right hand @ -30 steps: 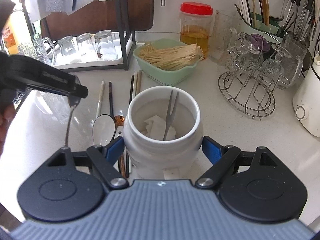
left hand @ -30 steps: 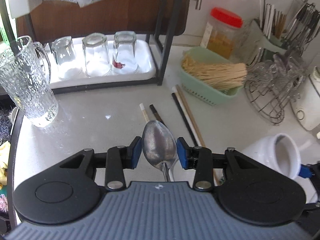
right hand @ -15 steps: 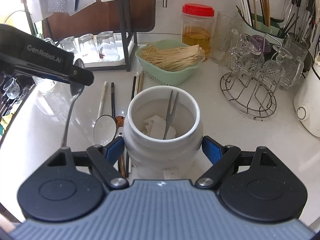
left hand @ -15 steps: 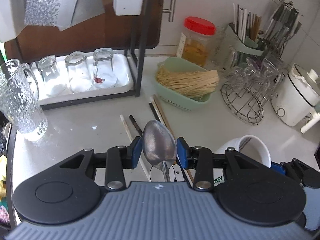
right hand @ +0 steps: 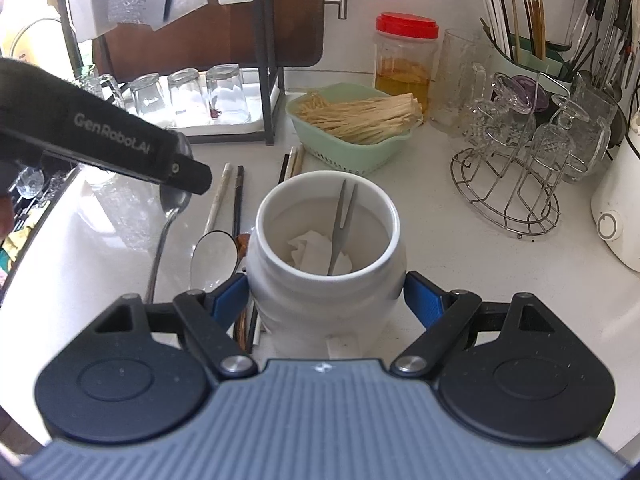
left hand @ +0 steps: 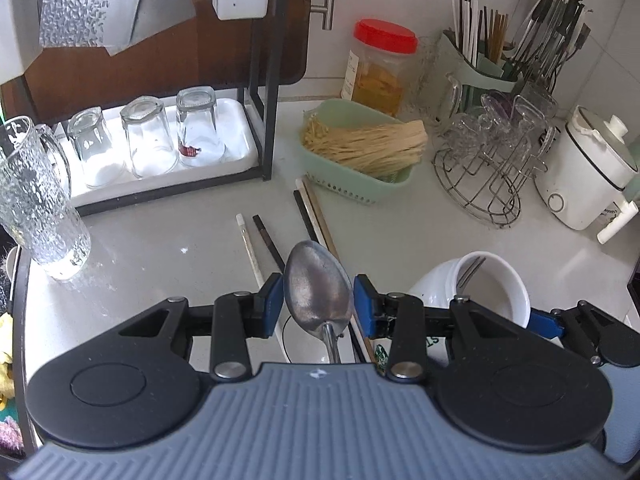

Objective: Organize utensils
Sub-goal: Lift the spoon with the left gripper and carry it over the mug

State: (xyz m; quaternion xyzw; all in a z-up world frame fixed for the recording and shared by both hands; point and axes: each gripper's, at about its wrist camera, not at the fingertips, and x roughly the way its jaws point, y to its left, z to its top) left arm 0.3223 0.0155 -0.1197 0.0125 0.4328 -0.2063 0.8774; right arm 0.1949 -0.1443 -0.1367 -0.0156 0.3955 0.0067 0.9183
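My left gripper [left hand: 319, 300] is shut on a steel spoon [left hand: 318, 294], bowl between the blue pads, handle hanging down; it shows in the right wrist view [right hand: 176, 196] lifted above the counter, left of the jar. My right gripper [right hand: 326, 300] is shut on a white ceramic jar [right hand: 326, 280], which holds a two-pronged fork [right hand: 340, 228] and crumpled paper. The jar shows in the left wrist view [left hand: 488, 284] to the right. Chopsticks [left hand: 276, 240], a white spoon [right hand: 214, 254] and a brown-tipped utensil [right hand: 241, 240] lie on the counter.
A black rack with a white tray of upturned glasses [left hand: 148, 140] stands back left, a glass mug [left hand: 32, 200] at the left edge. A green basket of sticks [left hand: 360, 152], red-lidded jar [left hand: 380, 68], wire glass stand [left hand: 488, 168], utensil caddy [left hand: 488, 52] and white cooker [left hand: 584, 176] fill the back right.
My left gripper has risen and moved right with the spoon, closer to the jar. The right gripper and jar have stayed still.
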